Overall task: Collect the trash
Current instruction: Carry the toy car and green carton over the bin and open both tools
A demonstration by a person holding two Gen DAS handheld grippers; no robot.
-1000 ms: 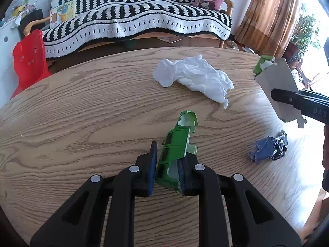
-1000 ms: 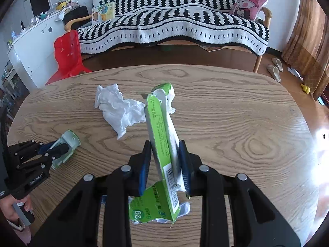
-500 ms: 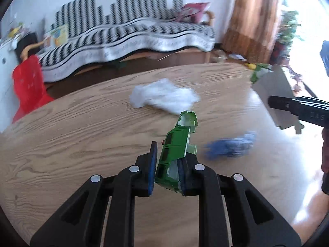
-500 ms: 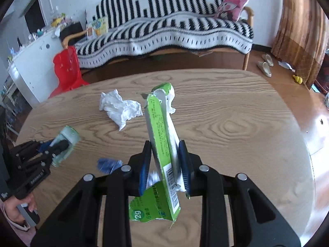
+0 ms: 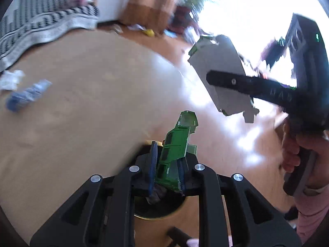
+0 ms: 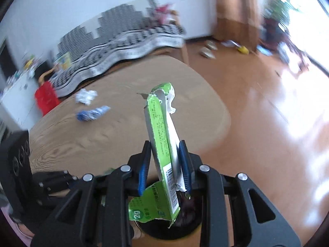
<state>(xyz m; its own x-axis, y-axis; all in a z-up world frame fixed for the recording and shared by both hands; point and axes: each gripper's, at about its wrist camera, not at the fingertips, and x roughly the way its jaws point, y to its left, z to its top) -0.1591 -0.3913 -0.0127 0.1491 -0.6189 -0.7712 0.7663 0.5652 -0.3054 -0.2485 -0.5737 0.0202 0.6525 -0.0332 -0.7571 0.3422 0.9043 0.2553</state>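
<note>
Green flattened carton (image 6: 164,150): long axis running away from the camera, clenched in right gripper (image 6: 164,173) jaws. Small green box (image 5: 174,150): tilted up-right, clenched in left gripper (image 5: 167,166) jaws. Left view alone shows carton's grey back. Dark round bin (image 5: 160,210) below. Wooden counter (image 6: 115,127) bears blue wrapper (image 6: 92,113), white tissue (image 6: 85,96). Striped sofa (image 6: 123,47) far.

Motion blur is smearing the blue wrapper (image 5: 26,96), white tissue (image 6: 86,96) and striped sofa (image 6: 123,45); black gripper frames are hiding most of the round bin (image 6: 174,233) below.
</note>
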